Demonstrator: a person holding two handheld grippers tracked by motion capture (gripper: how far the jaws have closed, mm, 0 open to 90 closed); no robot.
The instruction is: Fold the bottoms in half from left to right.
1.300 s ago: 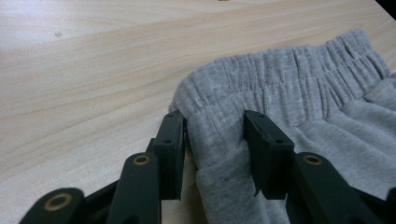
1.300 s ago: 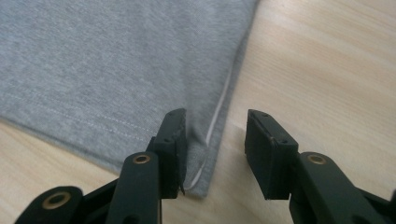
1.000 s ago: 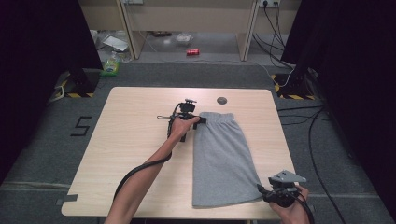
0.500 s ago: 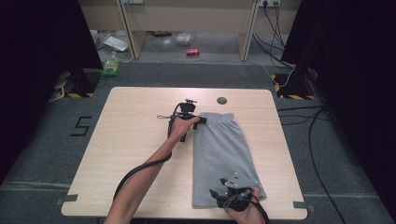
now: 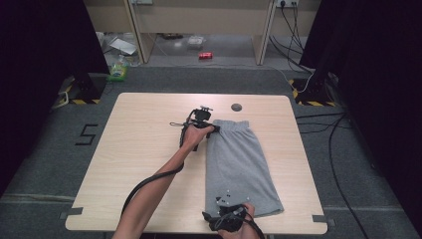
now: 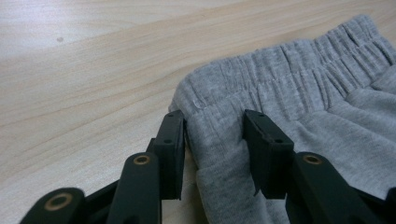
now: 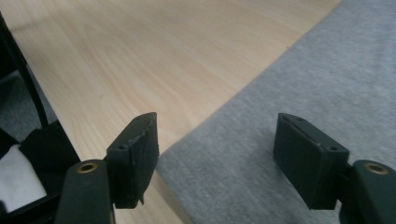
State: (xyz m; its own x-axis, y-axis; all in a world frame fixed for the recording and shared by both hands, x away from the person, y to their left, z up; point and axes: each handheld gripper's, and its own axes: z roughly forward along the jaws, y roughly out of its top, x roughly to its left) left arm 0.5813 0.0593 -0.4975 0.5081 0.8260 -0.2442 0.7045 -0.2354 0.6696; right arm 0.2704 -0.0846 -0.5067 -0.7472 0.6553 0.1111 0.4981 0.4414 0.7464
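On the worktop (image 5: 149,149), soft, floppy shorts (image 5: 241,164): left gripper (image 6: 212,140) fingers closing on the waistband corner; right gripper (image 7: 217,154) fingers opening wide over the hem, empty.

The table (image 5: 149,149) is pale wood-grain board, smooth with a soft satin sheen. The grey shorts (image 5: 239,164) are matt knitted cloth, slightly fuzzy (the waistband (image 6: 280,79) is gathered into fine ribbed puckers with a stitched seam). The left gripper (image 6: 215,140) and right gripper (image 7: 215,154) have matt black plastic jaws, scuffed at the edges, with small brass-coloured metal rivets.
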